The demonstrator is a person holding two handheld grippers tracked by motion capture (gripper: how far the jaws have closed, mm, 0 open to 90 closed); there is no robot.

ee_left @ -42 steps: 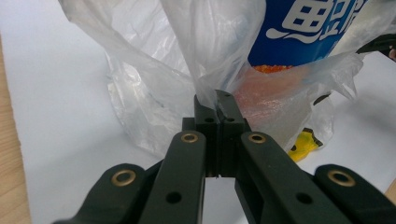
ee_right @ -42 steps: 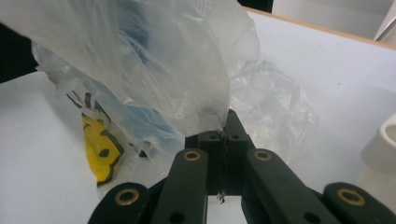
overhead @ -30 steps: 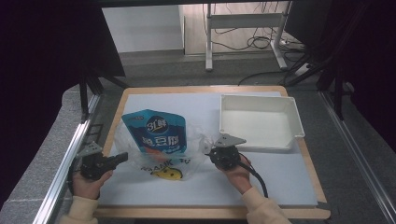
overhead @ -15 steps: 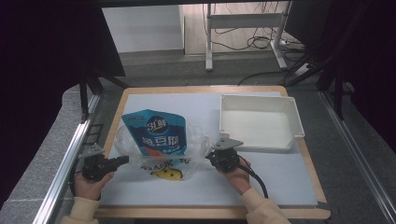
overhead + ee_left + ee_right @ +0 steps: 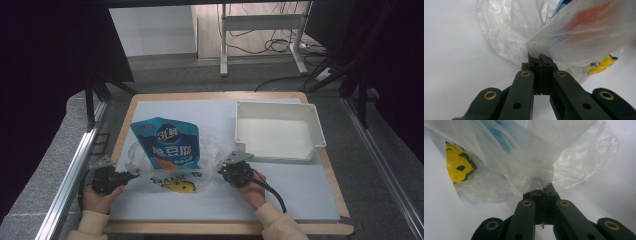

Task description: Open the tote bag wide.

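Note:
A clear plastic bag (image 5: 175,175) with a yellow smiley print lies on the white mat, spread between my two grippers. A blue snack pouch (image 5: 167,142) sticks halfway out of its far side. My left gripper (image 5: 131,175) is shut on the bag's left edge, and in the left gripper view the film (image 5: 579,37) is pinched between its closed tips (image 5: 539,58). At the bag's right edge my right gripper (image 5: 221,171) is shut as well. The right gripper view has bag film (image 5: 524,162) bunched in the closed tips (image 5: 544,192), with the smiley (image 5: 457,165) at left.
An empty white tray (image 5: 277,131) stands at the right rear of the mat, just beyond my right gripper. A wooden table border (image 5: 220,95) frames the mat. Metal rails (image 5: 75,170) run along both table sides.

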